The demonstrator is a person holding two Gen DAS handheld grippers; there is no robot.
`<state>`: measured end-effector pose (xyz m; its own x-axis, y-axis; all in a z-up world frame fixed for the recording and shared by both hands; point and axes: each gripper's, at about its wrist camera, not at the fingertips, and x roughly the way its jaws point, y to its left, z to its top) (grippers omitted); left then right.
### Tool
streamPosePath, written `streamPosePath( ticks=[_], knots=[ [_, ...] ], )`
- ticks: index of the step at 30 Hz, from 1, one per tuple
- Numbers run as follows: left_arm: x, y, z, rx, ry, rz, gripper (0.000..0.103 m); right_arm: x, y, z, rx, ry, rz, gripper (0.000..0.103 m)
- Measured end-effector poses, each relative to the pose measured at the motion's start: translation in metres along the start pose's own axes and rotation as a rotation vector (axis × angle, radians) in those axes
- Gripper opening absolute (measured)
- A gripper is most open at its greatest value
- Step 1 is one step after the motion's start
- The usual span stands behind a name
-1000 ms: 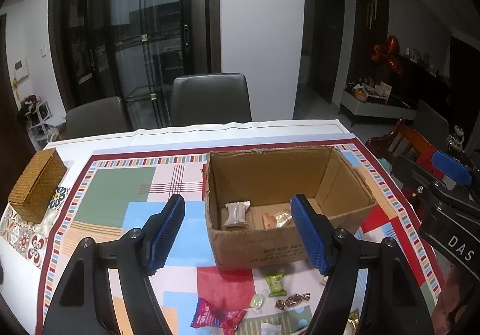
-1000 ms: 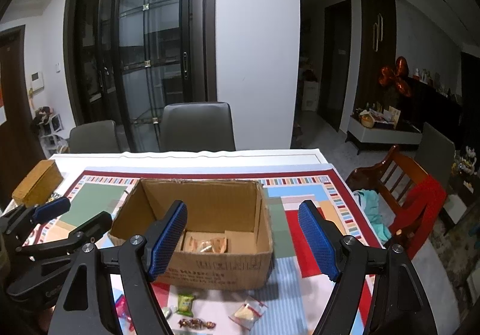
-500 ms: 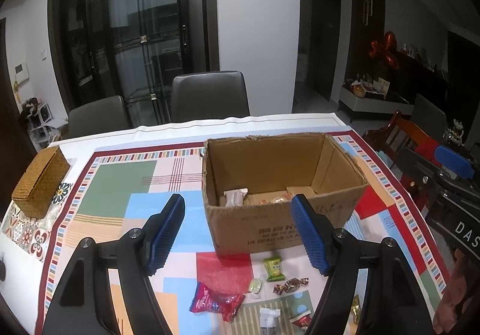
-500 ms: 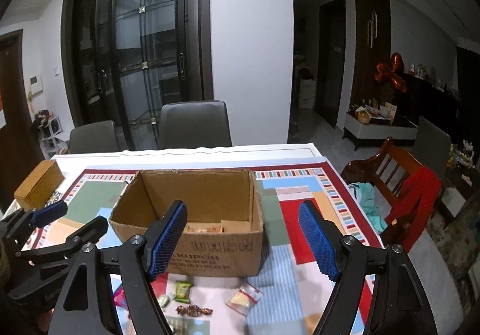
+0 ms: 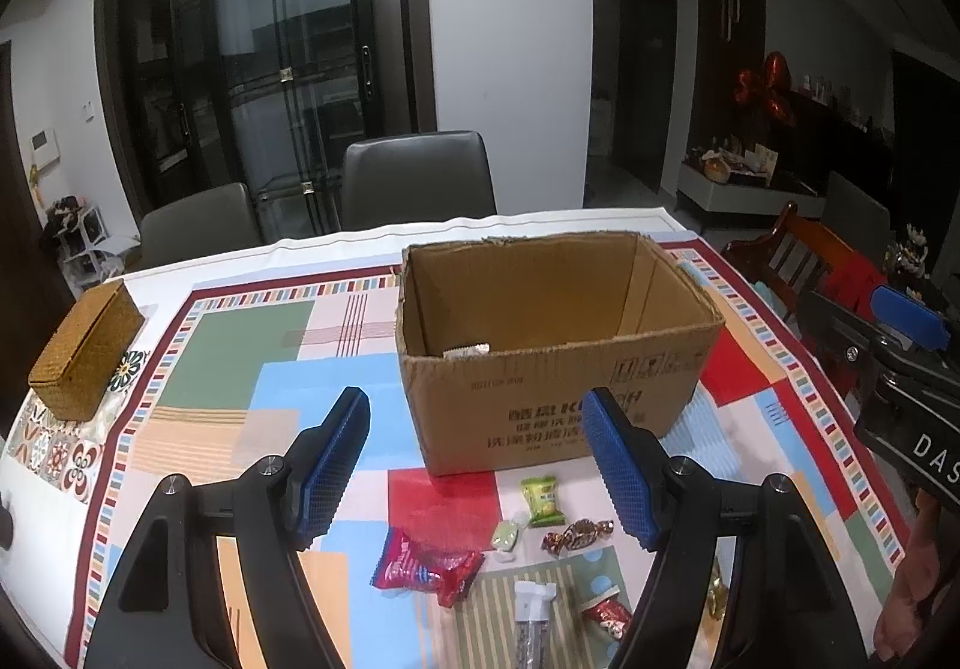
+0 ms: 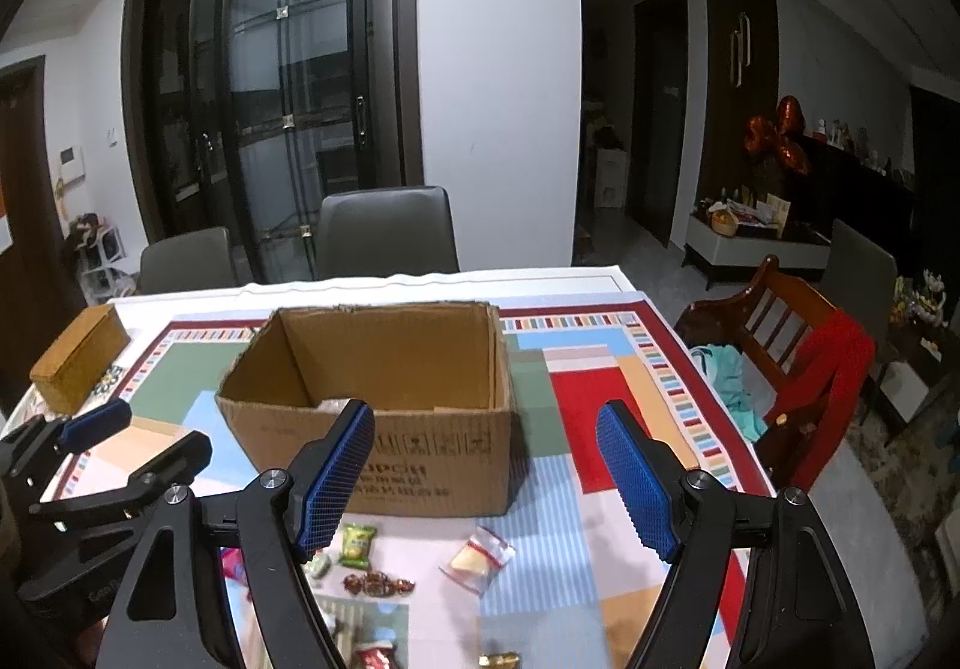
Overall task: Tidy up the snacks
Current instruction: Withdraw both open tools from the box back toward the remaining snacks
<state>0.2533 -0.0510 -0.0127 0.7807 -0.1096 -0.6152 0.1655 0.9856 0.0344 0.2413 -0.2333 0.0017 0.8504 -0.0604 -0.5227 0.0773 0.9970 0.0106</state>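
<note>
Left gripper (image 5: 477, 465): you hold it spread wide, empty, above the near snacks.
Right gripper (image 6: 486, 480): wide too, empty.
Cardboard box (image 5: 558, 345): mid-table.
Loose snacks (image 5: 543, 501): just near the box.

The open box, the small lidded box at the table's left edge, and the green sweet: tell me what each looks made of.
Open box: corrugated cardboard, matte brown, with ragged torn top edges and printed lettering.
Small lidded box: seemingly woven rattan or straw, going by its golden basket-weave texture.
Green sweet: likely a plastic film wrapper, slightly glossy, with crimped ends; what it holds is hidden.
</note>
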Motion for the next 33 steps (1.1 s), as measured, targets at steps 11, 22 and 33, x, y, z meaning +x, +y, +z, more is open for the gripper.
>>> streamPosePath(
  ticks=[11, 22, 33],
  knots=[
    [-0.003, -0.006, -0.025, 0.005, 0.025, -0.002, 0.073, -0.004, -0.003, -0.022, -0.007, 0.039, 0.008, 0.077],
    [-0.003, -0.012, -0.050, 0.018, 0.053, -0.005, 0.073, -0.009, -0.003, -0.043, -0.019, 0.069, -0.002, 0.077],
    [-0.007, -0.017, -0.072, 0.024, 0.057, -0.018, 0.073, -0.013, -0.005, -0.071, -0.033, 0.113, -0.007, 0.077]
  ],
)
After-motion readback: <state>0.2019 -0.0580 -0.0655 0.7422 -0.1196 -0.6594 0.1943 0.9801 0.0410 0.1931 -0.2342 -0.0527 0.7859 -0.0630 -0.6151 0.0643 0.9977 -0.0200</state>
